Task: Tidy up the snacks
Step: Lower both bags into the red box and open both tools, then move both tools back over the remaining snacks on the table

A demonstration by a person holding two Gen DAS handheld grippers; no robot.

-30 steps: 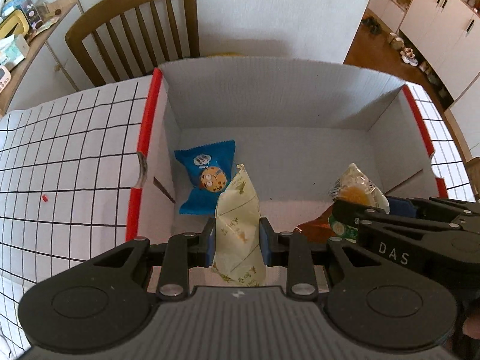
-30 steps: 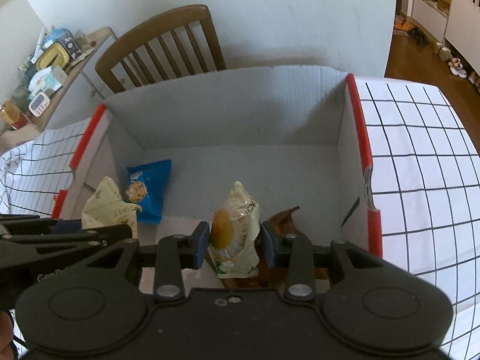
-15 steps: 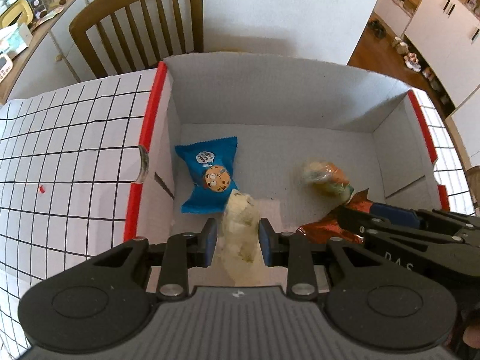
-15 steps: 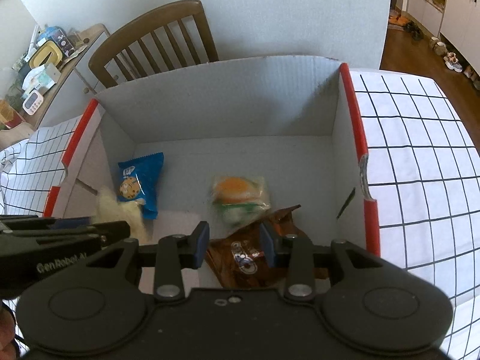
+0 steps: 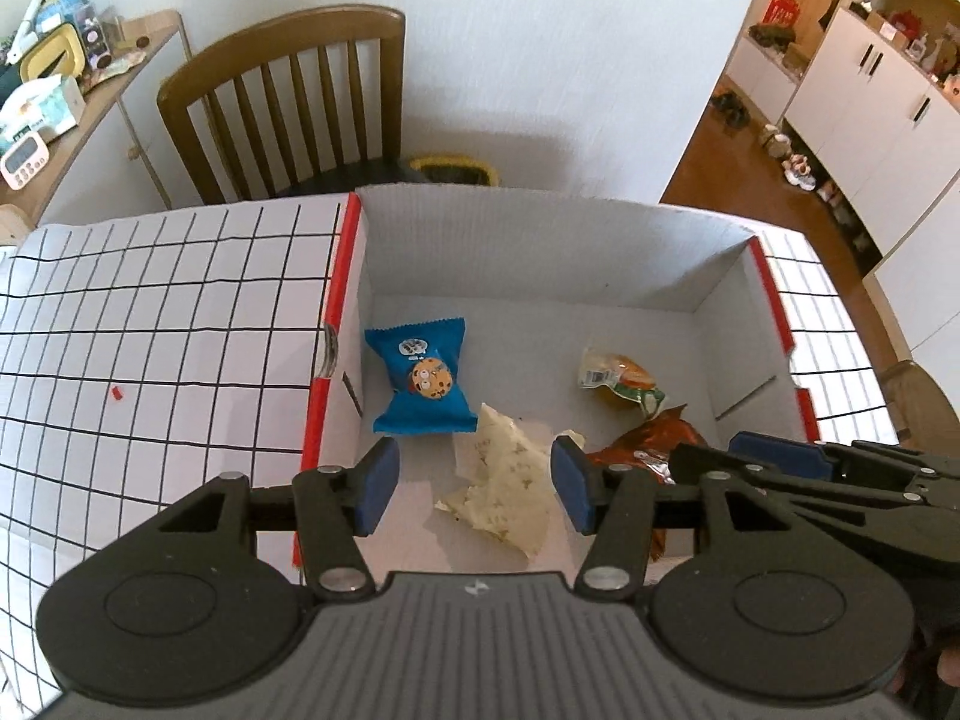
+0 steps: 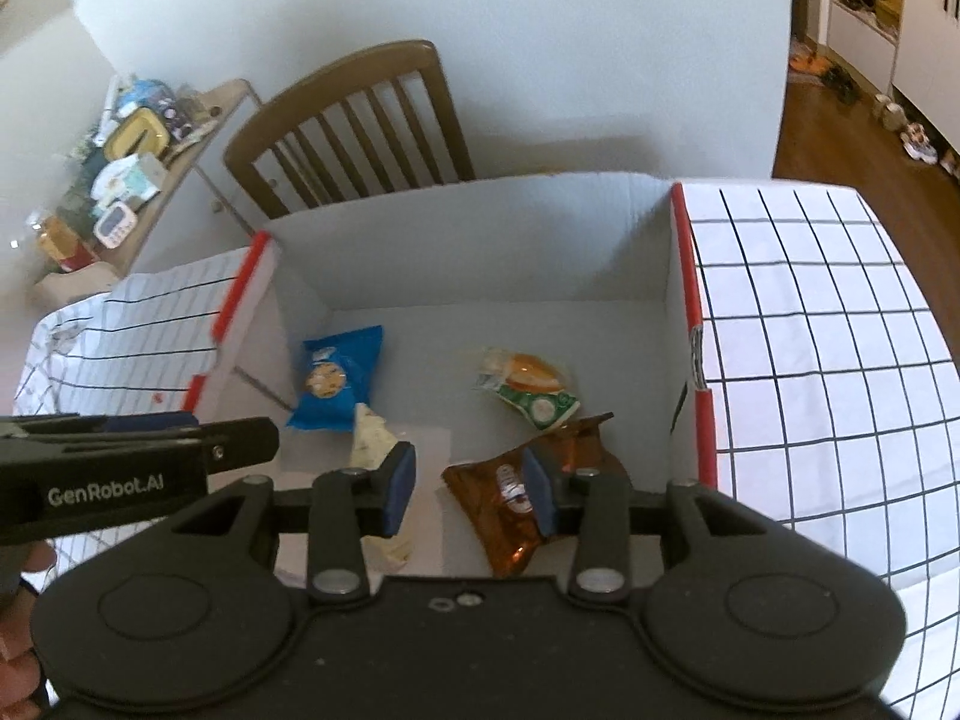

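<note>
A white cardboard box (image 5: 540, 252) with red edges holds the snacks. On its floor lie a blue cookie packet (image 5: 420, 384), a cream packet (image 5: 504, 480), a clear packet with an orange bun (image 5: 624, 384) and a brown packet (image 5: 648, 450). My left gripper (image 5: 473, 486) hangs above the cream packet; its jaws are opening and the pads touch nothing. My right gripper (image 6: 468, 489) hovers over the brown packet (image 6: 510, 498), jaws opening slightly, with nothing gripped. The bun packet (image 6: 528, 384) lies beyond it.
A white tablecloth with a black grid (image 5: 150, 330) spreads on both sides of the box (image 6: 480, 240). Behind the box stands a wooden chair (image 5: 288, 102). A cluttered side shelf (image 5: 54, 96) is at the far left. A hand (image 6: 24, 660) holds the left gripper.
The cream packet left my left gripper and the bun packet left my right gripper; both now lie on the box floor. Both grippers rose, and the left jaws widened.
</note>
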